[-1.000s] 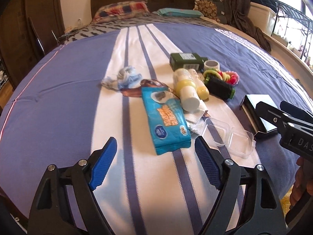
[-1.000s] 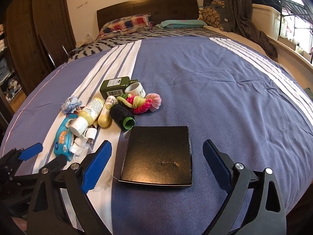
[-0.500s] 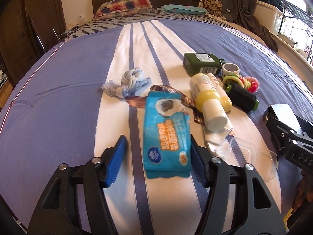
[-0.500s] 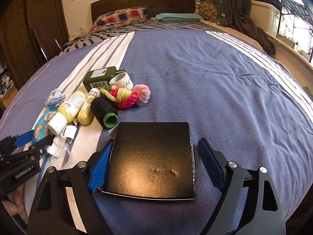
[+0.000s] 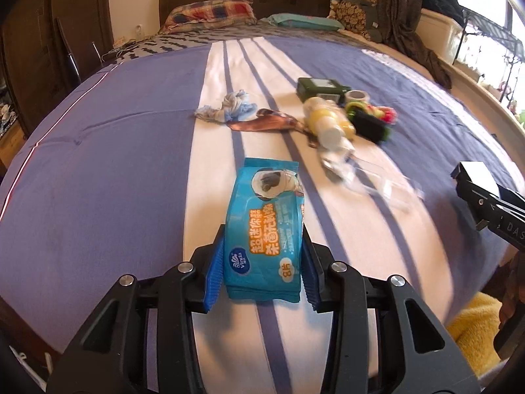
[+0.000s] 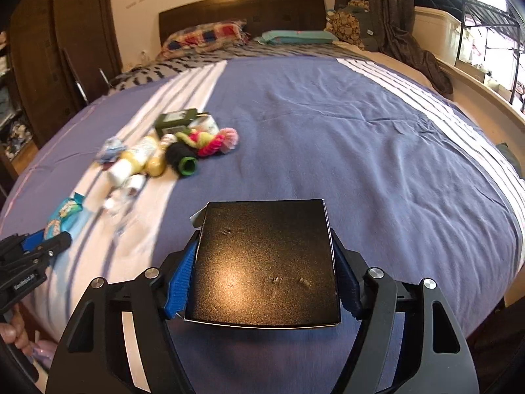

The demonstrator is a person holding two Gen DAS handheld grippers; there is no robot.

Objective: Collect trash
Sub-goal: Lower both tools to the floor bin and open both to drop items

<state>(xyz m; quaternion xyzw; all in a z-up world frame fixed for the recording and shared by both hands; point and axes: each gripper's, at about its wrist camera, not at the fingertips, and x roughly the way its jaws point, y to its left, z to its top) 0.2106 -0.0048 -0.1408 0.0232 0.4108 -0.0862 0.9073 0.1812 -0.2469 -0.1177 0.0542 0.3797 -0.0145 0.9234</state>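
Note:
My left gripper is shut on a blue wet-wipe packet and holds it over the striped bed cover; the packet also shows in the right wrist view. My right gripper is shut on a flat black box, its blue pads pressing both side edges. The right gripper and box also show at the right edge of the left wrist view. The left gripper shows at the left edge of the right wrist view.
On the bed lie a blue-white cloth knot, a brown wrapper, yellow bottles, a dark green box, a tape roll, a black roll, colourful hair ties and a clear plastic case. Pillows lie at the headboard.
Both grippers closed: the left on the wipe packet, the right on the black box. Both objects were drawn back from the pile.

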